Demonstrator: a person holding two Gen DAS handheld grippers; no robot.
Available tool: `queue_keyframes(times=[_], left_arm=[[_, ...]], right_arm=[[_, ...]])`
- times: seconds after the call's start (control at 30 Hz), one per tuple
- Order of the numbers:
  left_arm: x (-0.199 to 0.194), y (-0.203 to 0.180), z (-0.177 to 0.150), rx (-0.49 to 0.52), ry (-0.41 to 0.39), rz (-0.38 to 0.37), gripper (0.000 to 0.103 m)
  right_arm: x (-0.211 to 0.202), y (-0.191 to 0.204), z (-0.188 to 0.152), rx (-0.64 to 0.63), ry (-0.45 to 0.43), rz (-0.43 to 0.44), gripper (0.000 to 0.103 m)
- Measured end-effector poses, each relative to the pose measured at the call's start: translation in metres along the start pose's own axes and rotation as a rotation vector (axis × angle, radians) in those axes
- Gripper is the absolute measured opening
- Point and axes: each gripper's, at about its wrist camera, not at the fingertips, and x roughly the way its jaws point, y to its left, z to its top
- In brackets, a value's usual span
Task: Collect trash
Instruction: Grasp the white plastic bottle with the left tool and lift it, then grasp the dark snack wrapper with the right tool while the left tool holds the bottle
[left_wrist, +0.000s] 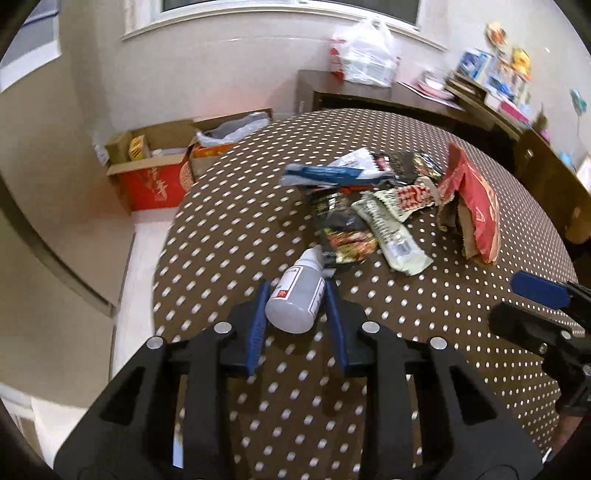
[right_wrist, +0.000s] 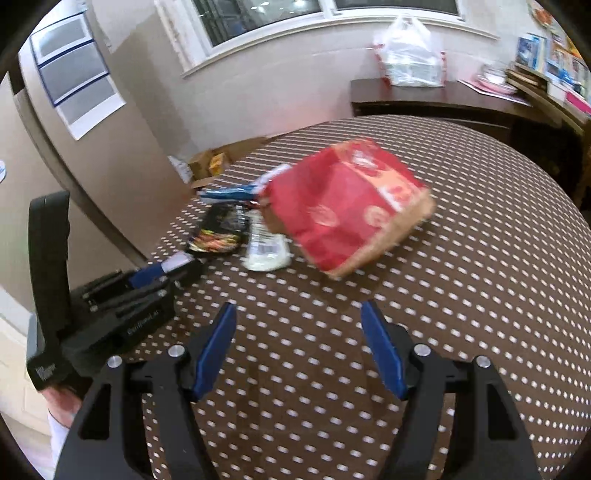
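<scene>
My left gripper (left_wrist: 295, 295) is shut on a small white bottle (left_wrist: 295, 299), its blue fingers against both sides, low over the brown dotted table (left_wrist: 258, 229). Beyond the bottle lies a heap of trash: a black snack wrapper (left_wrist: 341, 229), a pale green wrapper (left_wrist: 391, 229), a blue-white wrapper (left_wrist: 325, 174) and a red paper bag (left_wrist: 472, 206). My right gripper (right_wrist: 299, 314) is open and empty, just short of the red paper bag (right_wrist: 347, 206). The left gripper shows at the left in the right wrist view (right_wrist: 162, 271). The right gripper shows at the right edge of the left wrist view (left_wrist: 532, 299).
Open cardboard boxes (left_wrist: 155, 166) stand on the floor past the table's left edge. A dark sideboard (left_wrist: 369, 92) behind the table carries a white plastic bag (left_wrist: 365, 55) and books. A wall and window lie beyond.
</scene>
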Motion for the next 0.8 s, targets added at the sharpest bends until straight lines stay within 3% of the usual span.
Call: queue_keyframes(times=[0.27,0.4,0.5,0.6,0.8], left_arm=[[-0.027,0.031,-0.011,-0.143,-0.081,0.023,0.024],[-0.029,0.038,-0.007,-0.175,-0.104,0.019,0.024],[-0.029,0.041,-0.004,-0.195,-0.119,0.044,0.024],[-0.028,0.047,-0.003,-0.214,-0.126,0.046,0.024],[-0.024,0.055,-0.002,-0.241,-0.132,0.047,0.024]], right_arm=[[0.028,0.036,0.024,-0.031,0.042,0.123,0.069],[0.052,0.056,0.04,-0.073,0.067,0.097,0.067],[0.071,0.065,0.048,-0.1,0.078,0.073,0.056],[0.09,0.071,0.052,-0.11,0.11,0.063,0.056],[0.099,0.094,0.047,-0.241,0.078,-0.02,0.047]])
